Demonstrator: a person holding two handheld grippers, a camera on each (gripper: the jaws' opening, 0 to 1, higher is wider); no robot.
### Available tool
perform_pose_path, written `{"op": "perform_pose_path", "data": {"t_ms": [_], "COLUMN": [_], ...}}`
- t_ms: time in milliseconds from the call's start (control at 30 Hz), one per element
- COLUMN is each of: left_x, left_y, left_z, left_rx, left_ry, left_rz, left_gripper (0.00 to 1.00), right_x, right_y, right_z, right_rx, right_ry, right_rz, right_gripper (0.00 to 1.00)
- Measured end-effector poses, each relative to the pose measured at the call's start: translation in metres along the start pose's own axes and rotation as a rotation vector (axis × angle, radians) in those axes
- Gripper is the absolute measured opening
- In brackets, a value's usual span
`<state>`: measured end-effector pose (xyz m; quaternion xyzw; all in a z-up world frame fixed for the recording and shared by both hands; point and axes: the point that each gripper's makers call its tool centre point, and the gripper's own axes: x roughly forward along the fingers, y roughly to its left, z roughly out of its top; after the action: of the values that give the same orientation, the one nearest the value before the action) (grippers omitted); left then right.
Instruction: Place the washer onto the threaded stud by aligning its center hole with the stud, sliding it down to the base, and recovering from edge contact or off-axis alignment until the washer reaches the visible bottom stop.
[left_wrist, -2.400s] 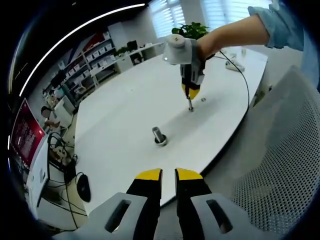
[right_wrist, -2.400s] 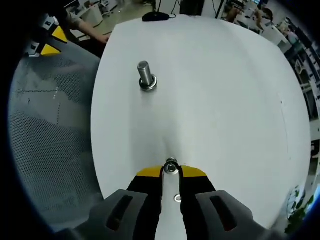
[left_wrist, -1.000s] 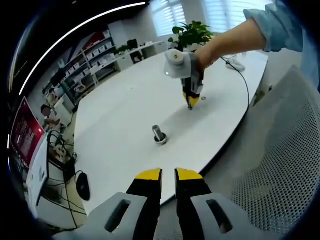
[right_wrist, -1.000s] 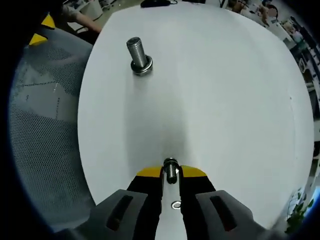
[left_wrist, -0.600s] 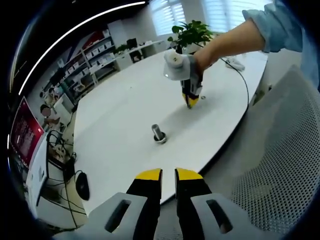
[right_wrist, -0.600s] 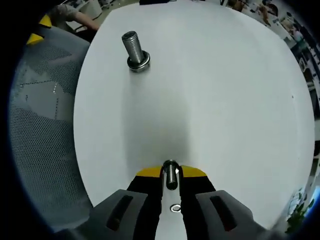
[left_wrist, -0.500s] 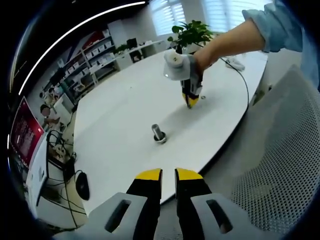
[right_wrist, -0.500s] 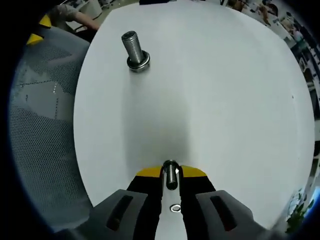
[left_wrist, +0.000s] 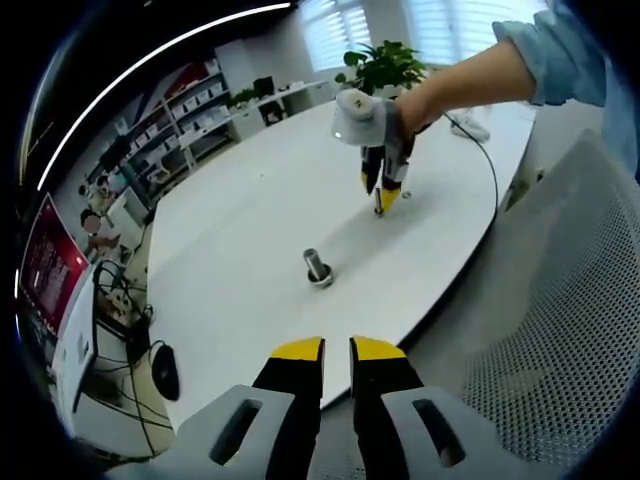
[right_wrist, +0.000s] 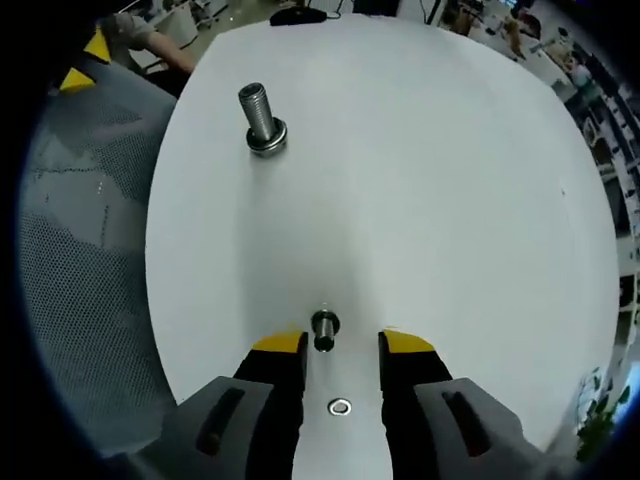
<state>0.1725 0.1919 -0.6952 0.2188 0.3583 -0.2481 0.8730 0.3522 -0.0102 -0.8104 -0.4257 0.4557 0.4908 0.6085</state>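
Note:
A large threaded stud (right_wrist: 262, 122) stands on the white table (right_wrist: 440, 190) with a ring at its base, far ahead and left of my right gripper (right_wrist: 341, 345). That gripper is open, and a small stud (right_wrist: 323, 330) stands upright on the table between its yellow fingertips. A washer (right_wrist: 340, 406) lies flat on the table just behind the small stud, between the jaws. In the left gripper view the right gripper (left_wrist: 383, 195) hangs over the small stud (left_wrist: 380, 208), beyond the large stud (left_wrist: 318, 270). My left gripper (left_wrist: 337, 350) is shut with nothing in it, off the table's near edge.
A grey mesh chair (left_wrist: 560, 330) is beside the table on the right; its back (right_wrist: 80, 250) also fills the left of the right gripper view. A black mouse (right_wrist: 300, 14) lies at the table's far end. A cable (left_wrist: 488, 160) and a plant (left_wrist: 380, 62) are at the far side.
My right gripper has opened and let go of the small stud, which now stands free on the table between the jaws. The left gripper has not moved.

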Motion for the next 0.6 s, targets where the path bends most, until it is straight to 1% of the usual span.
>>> {"op": "perform_pose_path", "data": {"t_ms": [100,167,233,367,467,600], "left_x": [0.000,0.000,-0.001,-0.001,-0.001,-0.001], "left_y": [0.000,-0.001,-0.001,-0.002,-0.002,-0.002], "left_z": [0.000,0.001,0.001,0.002,0.002,0.003], "left_rx": [0.001,0.004,0.003,0.007,0.008,0.010], "left_ry": [-0.001,-0.002,-0.003,-0.004,-0.005,-0.007], "left_rz": [0.001,0.001,0.002,0.003,0.004,0.006], "left_gripper": [0.07,0.07,0.07,0.07,0.07,0.07], "right_x": [-0.013,-0.023,-0.033,-0.044,-0.048,-0.047], "right_y": [-0.003,-0.004,-0.005,-0.005,-0.003,-0.002], "right_z": [0.001,0.001,-0.001,-0.009,-0.018,-0.031], "right_rx": [0.023,0.052,0.068,0.098,0.122,0.148], "right_ry": [-0.047,-0.077,-0.106,-0.144,-0.155,-0.160], "right_rz": [-0.016,-0.014,-0.019,-0.033,-0.040,-0.038], "right_gripper": [0.27,0.28,0.28,0.28,0.27,0.27]}}
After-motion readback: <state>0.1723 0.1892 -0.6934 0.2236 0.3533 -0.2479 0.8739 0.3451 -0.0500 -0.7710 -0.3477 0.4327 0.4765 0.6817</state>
